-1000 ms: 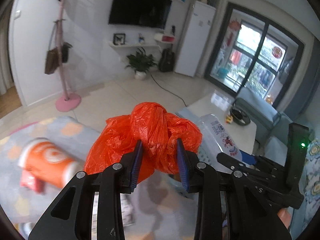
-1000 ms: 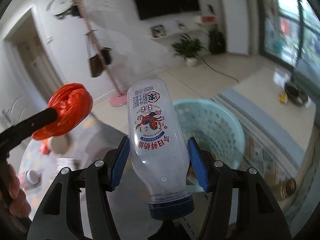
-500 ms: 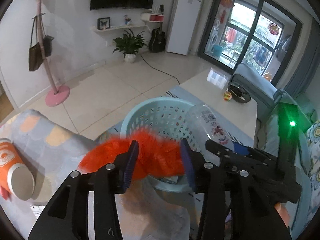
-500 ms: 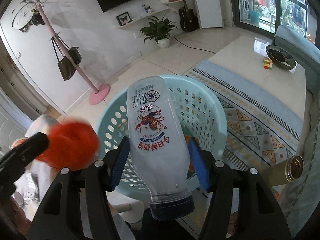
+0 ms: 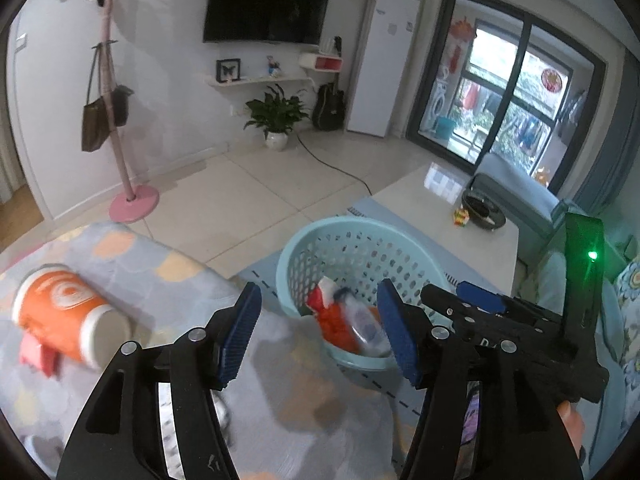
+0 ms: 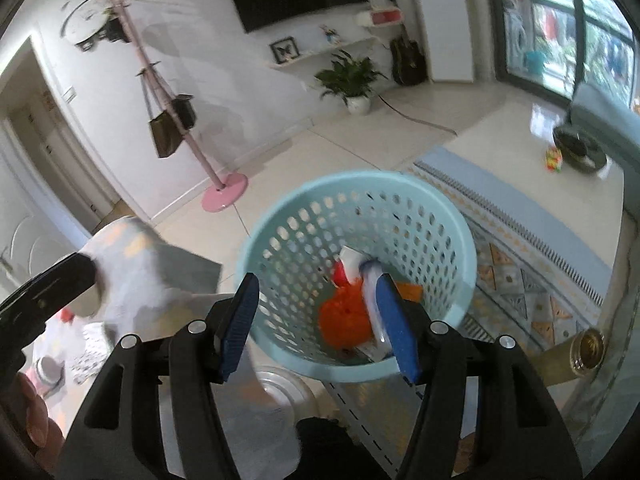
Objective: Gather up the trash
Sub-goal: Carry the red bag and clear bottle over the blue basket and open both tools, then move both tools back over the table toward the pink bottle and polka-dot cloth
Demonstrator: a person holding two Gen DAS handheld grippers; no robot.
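A light blue perforated basket (image 5: 360, 240) (image 6: 400, 184) stands on the floor below both grippers. Inside it lie an orange plastic bag (image 5: 334, 326) (image 6: 344, 320), a clear plastic bottle with a blue cap (image 5: 366, 326) (image 6: 370, 292) and a red and white wrapper (image 5: 322, 294). My left gripper (image 5: 318, 334) is open and empty above the basket's near rim. My right gripper (image 6: 318, 328) is open and empty over the basket. An orange paper cup (image 5: 66, 316) lies on its side on the patterned cloth (image 5: 168, 276) at the left.
A low white table (image 5: 452, 216) with a dark dish and a small toy stands beyond the basket on a patterned rug (image 6: 516, 264). A pink coat stand (image 5: 128, 196) with bags, a potted plant (image 5: 276, 120) and a fridge line the far wall. A brass-coloured can (image 6: 586, 350) sits at right.
Both grippers opened. The orange bag left the left gripper and the bottle left the right gripper; both now lie in the basket.
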